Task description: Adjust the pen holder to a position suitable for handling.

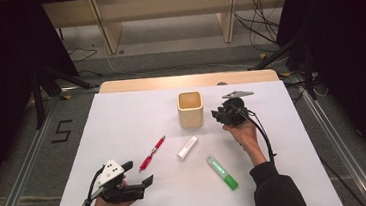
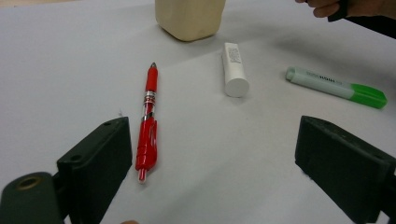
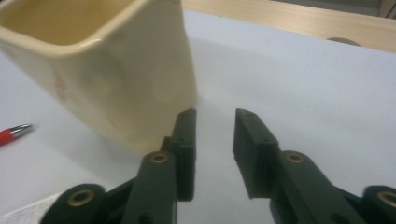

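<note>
Nearest the table's front edge, left gripper (image 1: pixel 138 176): jaws spread wide, empty, held low and level in a hand. Beyond it, red pen (image 1: pixel 152 153), white tube (image 1: pixel 187 148), green marker (image 1: pixel 222 172), all lying flat. Farther back, cream square cup (image 1: pixel 190 109): upright, glossy. Just beside its right wall, right gripper (image 1: pixel 218 115): jaws narrowly parted, empty, raised hand.

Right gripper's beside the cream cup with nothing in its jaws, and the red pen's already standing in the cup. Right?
Not quite. The red pen isn't in the cream cup; it lies flat on the white table, left of the white tube, as the high view shows. The rest holds: the right gripper sits beside the cup, jaws apart with nothing between them.
</note>
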The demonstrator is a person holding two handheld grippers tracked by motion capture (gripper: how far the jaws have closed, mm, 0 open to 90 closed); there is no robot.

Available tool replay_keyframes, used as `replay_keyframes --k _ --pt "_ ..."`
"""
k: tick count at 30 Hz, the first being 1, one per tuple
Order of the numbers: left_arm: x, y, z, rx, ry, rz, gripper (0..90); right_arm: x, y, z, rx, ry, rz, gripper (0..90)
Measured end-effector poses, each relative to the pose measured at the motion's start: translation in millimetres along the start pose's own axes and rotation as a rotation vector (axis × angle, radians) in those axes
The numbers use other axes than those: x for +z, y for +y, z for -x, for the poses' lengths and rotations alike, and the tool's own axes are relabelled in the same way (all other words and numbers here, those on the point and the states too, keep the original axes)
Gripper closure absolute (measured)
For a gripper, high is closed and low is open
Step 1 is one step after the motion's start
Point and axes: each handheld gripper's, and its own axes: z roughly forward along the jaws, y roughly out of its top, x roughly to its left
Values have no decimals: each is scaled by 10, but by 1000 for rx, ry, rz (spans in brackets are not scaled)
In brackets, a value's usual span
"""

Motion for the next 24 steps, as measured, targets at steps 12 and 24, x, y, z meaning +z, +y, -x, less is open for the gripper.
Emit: replay_keyframes --k 12,24 --pt "5 -5 -2 2 4 -5 104 -406 -113 -182 -44 86 18 348" --pt "0 -5 3 2 5 -5 103 -725 -449 -472 -71 154 -57 264"
